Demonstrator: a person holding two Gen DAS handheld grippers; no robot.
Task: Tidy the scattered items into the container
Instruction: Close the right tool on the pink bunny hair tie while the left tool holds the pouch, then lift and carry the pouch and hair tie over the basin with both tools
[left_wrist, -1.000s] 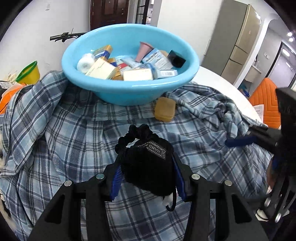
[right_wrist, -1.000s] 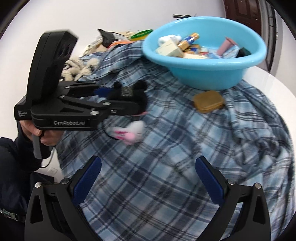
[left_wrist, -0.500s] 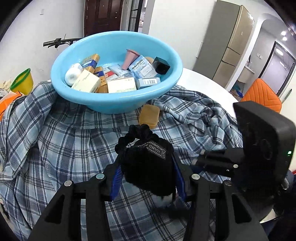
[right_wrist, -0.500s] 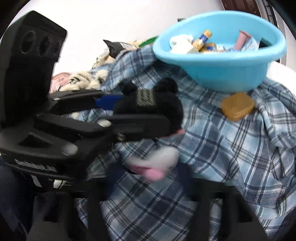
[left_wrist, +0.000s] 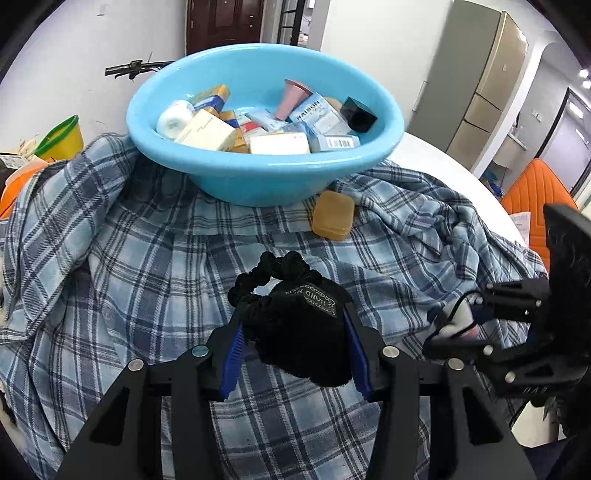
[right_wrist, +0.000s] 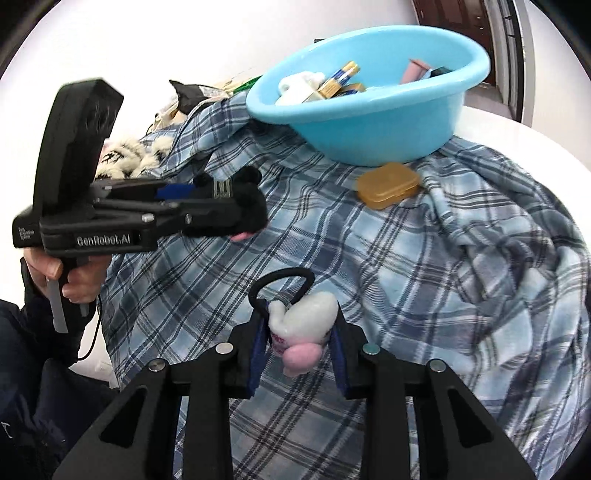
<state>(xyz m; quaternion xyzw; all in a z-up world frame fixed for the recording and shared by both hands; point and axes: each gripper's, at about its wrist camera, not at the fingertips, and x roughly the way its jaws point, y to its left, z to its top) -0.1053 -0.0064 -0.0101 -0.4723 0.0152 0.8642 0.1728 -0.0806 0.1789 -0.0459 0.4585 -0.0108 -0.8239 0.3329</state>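
The left gripper (right_wrist: 236, 206) is clamped on a black fuzzy pouch (left_wrist: 303, 332), held above the blue plaid cloth (left_wrist: 147, 266). The right gripper (right_wrist: 299, 343) has just been closing, and its blue pads (right_wrist: 258, 347) now pinch a white and pink plush charm (right_wrist: 304, 328) with a black loop. Beyond them an amber plastic case (right_wrist: 388, 181) lies on the cloth, touching the light blue basin (left_wrist: 258, 177), which holds boxes and bottles.
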